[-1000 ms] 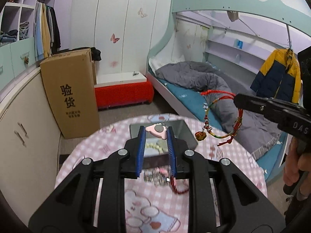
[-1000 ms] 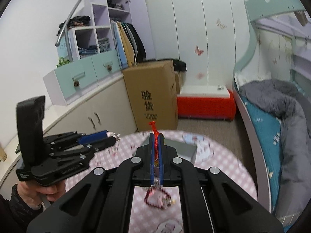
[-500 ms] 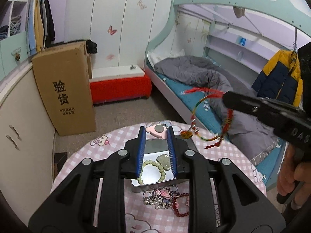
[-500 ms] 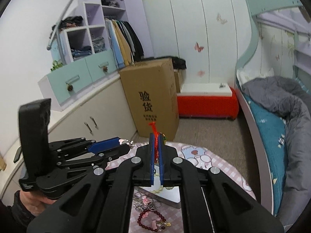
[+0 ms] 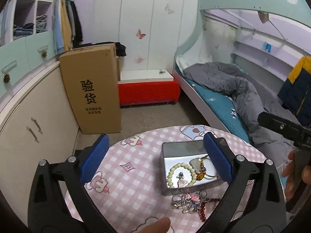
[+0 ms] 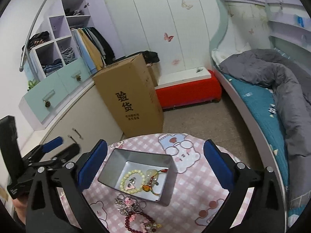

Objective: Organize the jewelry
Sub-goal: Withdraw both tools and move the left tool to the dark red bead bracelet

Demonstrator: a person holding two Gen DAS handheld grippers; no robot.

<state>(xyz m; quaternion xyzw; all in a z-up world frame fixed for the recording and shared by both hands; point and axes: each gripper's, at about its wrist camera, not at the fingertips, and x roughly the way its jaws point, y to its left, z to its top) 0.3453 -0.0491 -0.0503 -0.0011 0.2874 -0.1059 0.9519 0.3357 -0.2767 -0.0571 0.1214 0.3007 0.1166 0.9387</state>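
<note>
L gripper [image 5: 155, 160] fingers [image 5: 93, 158] opening, spread wide, nothing btwn them, released. R gripper [image 6: 155, 163] same: fingers [image 6: 93, 164] opening, gripping nothing. Both hang over pink checked counter [image 6: 194, 182]. Open metal tin [image 6: 136, 174] on it holds pale bead bracelet [image 6: 132, 180], red-cord bracelet w/ amber charm [image 6: 153, 182], small pink charm [image 6: 130, 186]. Just in front of tin: silver chain pile [image 6: 128, 203] & dark red bead bracelet [image 6: 136, 221].

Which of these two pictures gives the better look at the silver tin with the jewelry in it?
The right wrist view. There the tin sits whole between the blue fingers, so its floor and the pale bead bracelet show clearly. In the left wrist view the tin is partly hidden: a blue finger covers its right end.
</note>
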